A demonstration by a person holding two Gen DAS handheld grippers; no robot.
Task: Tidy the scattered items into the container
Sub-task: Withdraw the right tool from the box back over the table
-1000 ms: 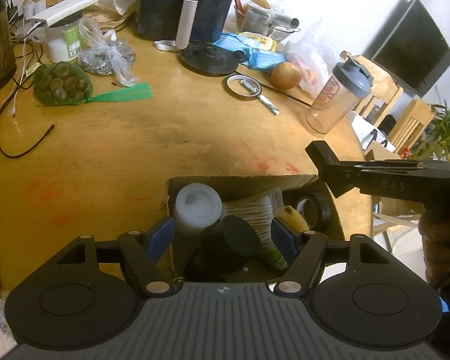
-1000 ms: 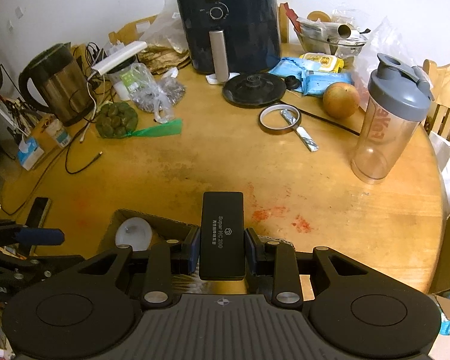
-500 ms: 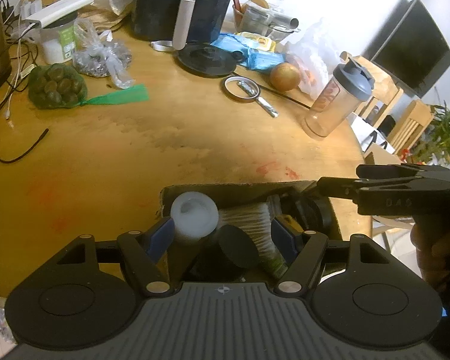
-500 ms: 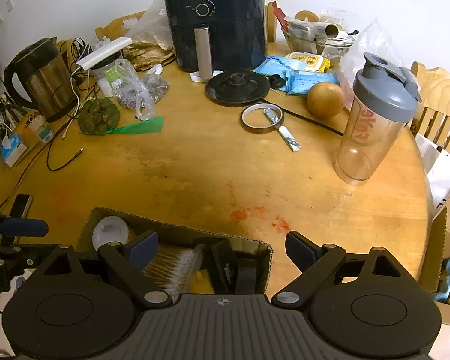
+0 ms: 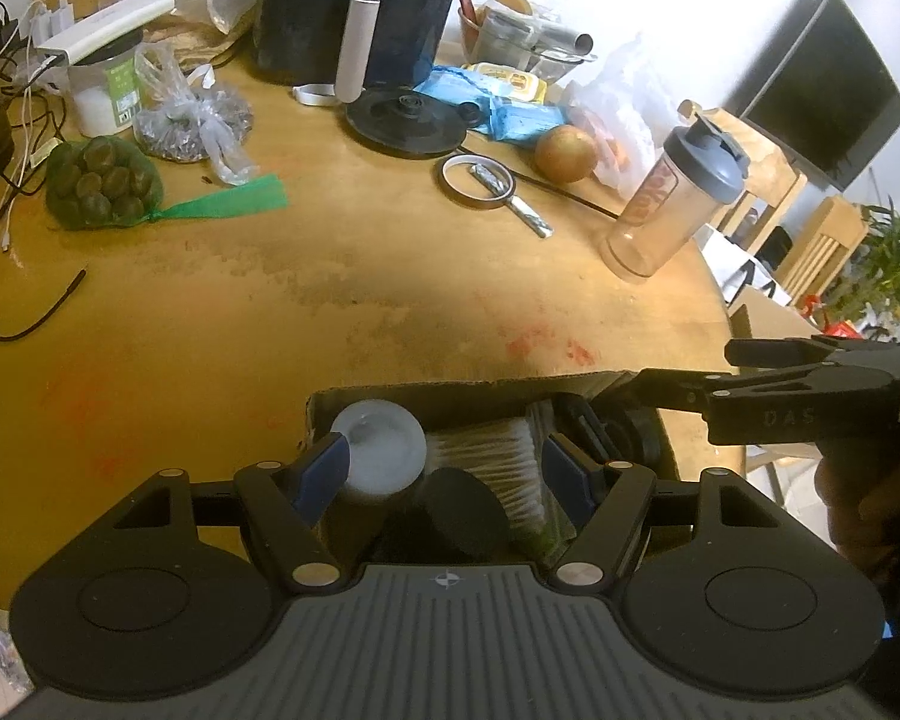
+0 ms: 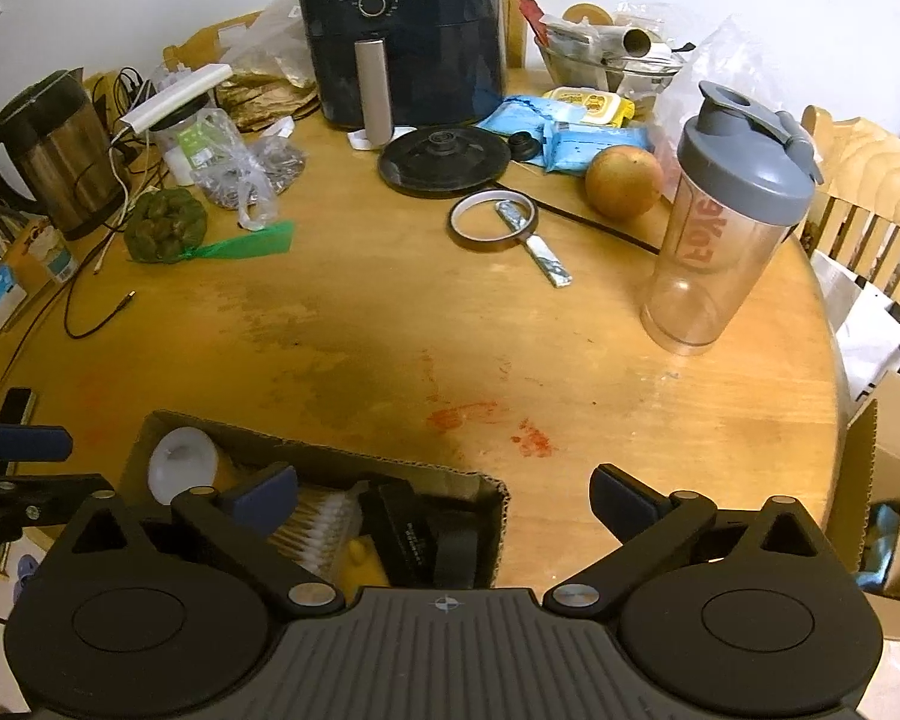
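A cardboard box (image 5: pixel 450 387) (image 6: pixel 330 453) stands at the table's near edge. Inside it are a white round lid (image 5: pixel 378 444) (image 6: pixel 183 468), a pack of cotton swabs (image 5: pixel 486 456) (image 6: pixel 324 525), a black cap (image 5: pixel 465 510) and a black rectangular item (image 6: pixel 405 531). My right gripper (image 6: pixel 444 495) (image 5: pixel 690 369) hangs over the box's right end. Its jaws are opening wide and nothing is between them. My left gripper (image 5: pixel 444 471) is at the box's left end, open, its pads gripping nothing. One blue fingertip (image 6: pixel 24 444) shows in the right wrist view.
On the round wooden table (image 6: pixel 390 324) farther back stand a shaker bottle (image 6: pixel 726 228), an orange (image 6: pixel 624 180), a tape ring (image 6: pixel 492 222) with a foil stick, an air fryer (image 6: pixel 402 30), a kettle (image 6: pixel 54 150) and a green net bag (image 6: pixel 165 228). A phone (image 6: pixel 18 405) lies left.
My right gripper opened and let go of the black rectangular item, which dropped into the box. The left gripper stayed where it was.
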